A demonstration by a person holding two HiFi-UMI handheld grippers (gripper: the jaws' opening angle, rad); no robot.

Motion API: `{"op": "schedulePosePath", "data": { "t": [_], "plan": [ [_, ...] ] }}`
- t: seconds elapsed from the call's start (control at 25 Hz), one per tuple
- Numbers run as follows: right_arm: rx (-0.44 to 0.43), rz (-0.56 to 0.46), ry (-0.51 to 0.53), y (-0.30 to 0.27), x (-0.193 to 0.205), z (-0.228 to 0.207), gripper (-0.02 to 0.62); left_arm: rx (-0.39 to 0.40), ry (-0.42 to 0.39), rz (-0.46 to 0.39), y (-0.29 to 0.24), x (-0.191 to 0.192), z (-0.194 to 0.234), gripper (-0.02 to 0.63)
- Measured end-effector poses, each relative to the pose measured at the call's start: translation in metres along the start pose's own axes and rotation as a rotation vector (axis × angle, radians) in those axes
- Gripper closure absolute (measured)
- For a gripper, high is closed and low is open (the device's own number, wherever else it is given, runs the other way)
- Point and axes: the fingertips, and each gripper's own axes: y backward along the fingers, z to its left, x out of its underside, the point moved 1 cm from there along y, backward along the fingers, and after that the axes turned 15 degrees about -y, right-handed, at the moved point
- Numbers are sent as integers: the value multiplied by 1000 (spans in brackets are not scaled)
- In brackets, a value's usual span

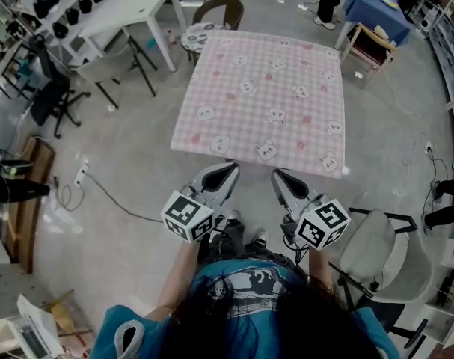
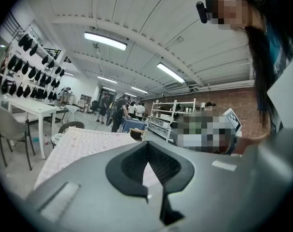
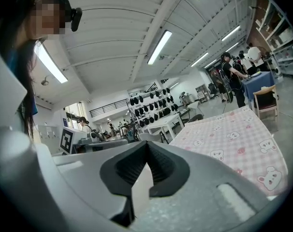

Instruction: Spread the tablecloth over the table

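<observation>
Tablecloth: pink check with small bear prints; lies flat across the table and hides the top completely, with the sides hanging slightly. Looks fully spread, with only fine straightening left, if any.
Handling: looks thin, soft and light, with no stiffness of its own. Likely to drape, crease and slide over a smooth top under a one-sided tug. Not fragile, but easily pulled askew.
Where to take hold: best pinched at the hem of the near edge, out toward its two corners, one corner per tool. Should be pulled evenly and low so the far side stays put.
Grey chair: stands just beside the person on the right, near the right tool and apart from the cloth. Could snag a wide sweep.
Left gripper: jaws pressed together with nothing between them; held close to the body, just short of the near edge and not touching the cloth.
Right gripper: jaws likewise closed on nothing; level with its partner, near the hem but clear of it.
</observation>
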Motion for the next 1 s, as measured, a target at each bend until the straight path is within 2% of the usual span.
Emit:
{"op": "schedulePosePath", "data": {
  "t": [0.28, 1.0],
  "plan": [
    [-11, 5, 46, 9, 2, 0, 595, -4, -13, -5, -3, -6, -20, 592],
    [-32, -2, 45, 41, 9, 3, 595, -4, -12, 9, -3, -5, -54, 592]
  ]
}}
